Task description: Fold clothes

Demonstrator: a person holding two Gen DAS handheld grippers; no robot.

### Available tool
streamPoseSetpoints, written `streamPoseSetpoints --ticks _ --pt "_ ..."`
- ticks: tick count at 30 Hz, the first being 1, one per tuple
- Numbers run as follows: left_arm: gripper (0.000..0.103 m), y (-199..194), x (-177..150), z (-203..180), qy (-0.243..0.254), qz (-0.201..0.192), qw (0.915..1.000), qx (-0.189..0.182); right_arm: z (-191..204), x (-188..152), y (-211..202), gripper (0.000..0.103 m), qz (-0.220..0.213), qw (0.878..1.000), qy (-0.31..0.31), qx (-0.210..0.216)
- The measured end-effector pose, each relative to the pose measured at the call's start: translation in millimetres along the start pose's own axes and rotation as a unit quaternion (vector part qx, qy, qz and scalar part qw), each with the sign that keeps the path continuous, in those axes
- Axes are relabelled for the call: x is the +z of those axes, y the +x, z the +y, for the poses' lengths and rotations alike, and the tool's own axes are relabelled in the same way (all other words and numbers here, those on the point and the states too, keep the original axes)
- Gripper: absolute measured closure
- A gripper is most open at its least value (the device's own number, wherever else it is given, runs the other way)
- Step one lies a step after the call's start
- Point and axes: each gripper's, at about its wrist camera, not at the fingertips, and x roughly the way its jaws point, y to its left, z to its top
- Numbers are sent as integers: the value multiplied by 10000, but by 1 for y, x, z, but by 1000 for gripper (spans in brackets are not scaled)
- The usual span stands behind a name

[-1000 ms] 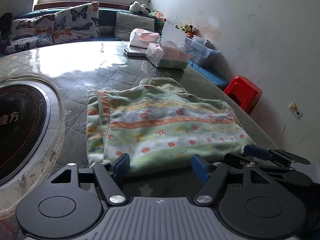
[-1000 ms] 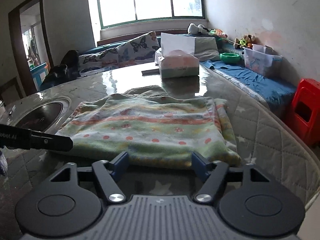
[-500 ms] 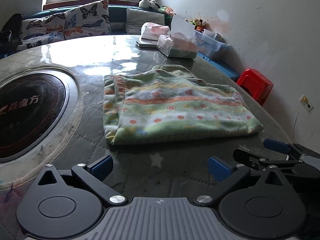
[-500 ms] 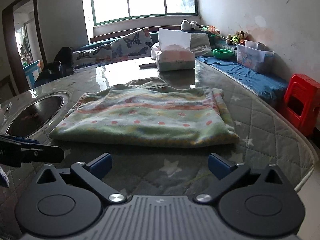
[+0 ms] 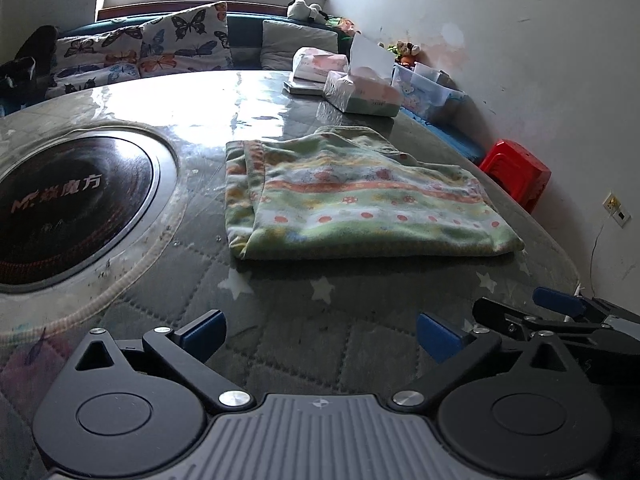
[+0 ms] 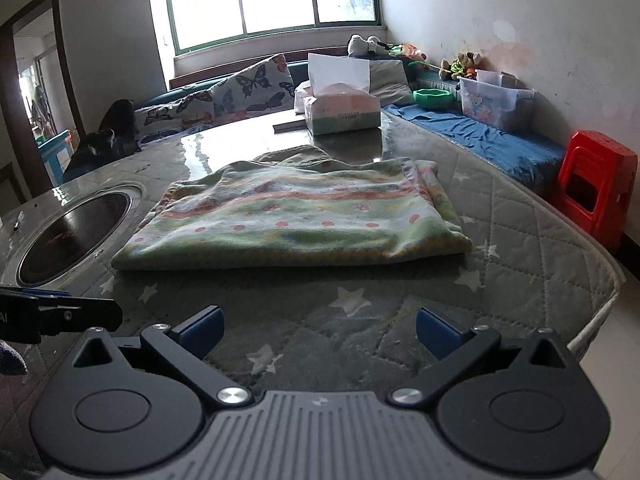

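A folded green garment with orange stripes and red dots lies flat on the quilted grey table. The same garment fills the middle of the right wrist view. My left gripper is open and empty, hovering over bare table short of the garment's near edge. My right gripper is also open and empty, a similar distance back from the fold. The right gripper's blue-tipped fingers show at the lower right of the left wrist view. At the left edge of the right wrist view the left gripper appears.
A round black hotplate is set into the table left of the garment. Tissue boxes stand at the table's far side. A red stool sits on the floor to the right, below the table edge. Butterfly cushions line the bench.
Both grippers let go of the garment's near edge, opened wide and drew back toward me. The garment stays folded on the table.
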Motion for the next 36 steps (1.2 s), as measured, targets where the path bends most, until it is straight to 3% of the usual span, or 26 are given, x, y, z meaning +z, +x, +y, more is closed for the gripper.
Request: streamPoseSetpoints --ticks 36 --pt "0 -16 -21 -14 34 -15 10000 21 5 -10 -19 0 -62 10000 -54 3"
